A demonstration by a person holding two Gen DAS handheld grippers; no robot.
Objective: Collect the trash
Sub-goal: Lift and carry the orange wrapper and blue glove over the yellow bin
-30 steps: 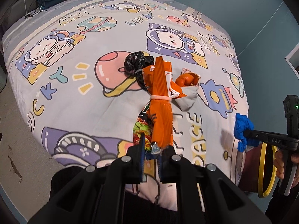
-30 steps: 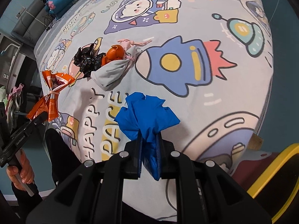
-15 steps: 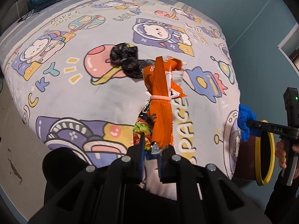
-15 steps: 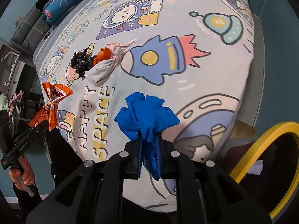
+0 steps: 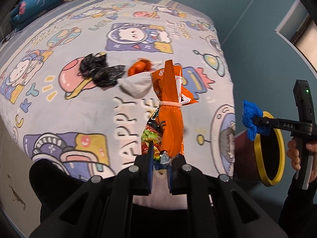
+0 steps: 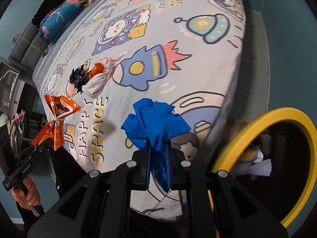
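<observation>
A: Status? Both hands loaded?

B: Yep. Left gripper (image 5: 160,158) fingers narrow, pinching the bottom corner of the crinkly orange foil snack bag tied round the middle w/ a pale band (image 5: 172,107). Right gripper (image 6: 158,158) fingers narrow too, clamped on the crumpled blue plastic bag (image 6: 154,123). Both held up off the bed.

A: Bin?

B: Round black bin w/ a yellow rim (image 6: 263,130), on the floor just past the bed's foot corner, near the right gripper. Some white net-like trash already inside.

A: Risks?

B: Orange bag's held by a thin corner only. My guess: slick foil, top-heavy, could slip or swing out on a fast move. Blue wad is puffy & wider than the fingers; may cling to the pads on release, or catch the rim & fall outside.

A: Room?

B: Mattress corner w/ the space-cartoon bedsheet (image 6: 198,4) sits right beside the bin, so approach from above, not across. Teal wall (image 5: 247,29) close behind the bin. Left has to cross over toward the right, so probably go one at a time to avoid a clash.

A: Left on the bed?

B: Crumpled black plastic bag (image 5: 101,70), small orange wad (image 5: 138,68), grey-white cloth-like bundle (image 5: 136,86), bunched mid-bed, touching.
</observation>
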